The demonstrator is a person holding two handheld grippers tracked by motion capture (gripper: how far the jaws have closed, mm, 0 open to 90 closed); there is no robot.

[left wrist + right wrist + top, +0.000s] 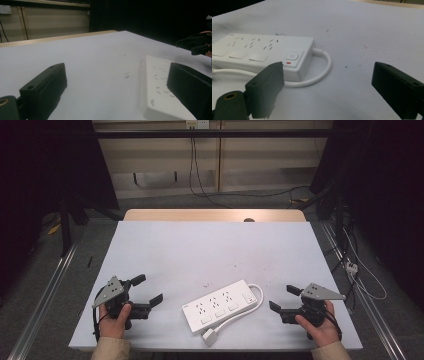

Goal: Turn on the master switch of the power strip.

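Starting at the left of the high view: the left gripper [150,290] rests low over the near-left part of the table [210,245], held in the person's left hand [116,316]. Its 2 black jaws stand wide apart with nothing between them, pointing toward the table's middle. In the left gripper view the same jaws frame bare white surface, and the end of the power strip [160,92] lies just beyond the right-hand jaw.

Centre: the white power strip [222,304] lies flat near the front edge, set at a slant. It carries 3 socket groups, with a switch [292,56] and a small red mark at its far-right end. Its white cord [240,312] loops out of that end and runs back along the near side to the plug [210,336], which lies beside the strip's near-left corner. A few dark specks mark the surface behind it.

Right: the right gripper [284,299], held in the right hand [320,326], sits just beside the strip's switch end, apart from it. Its jaws are spread wide and empty, aimed leftward at the strip.
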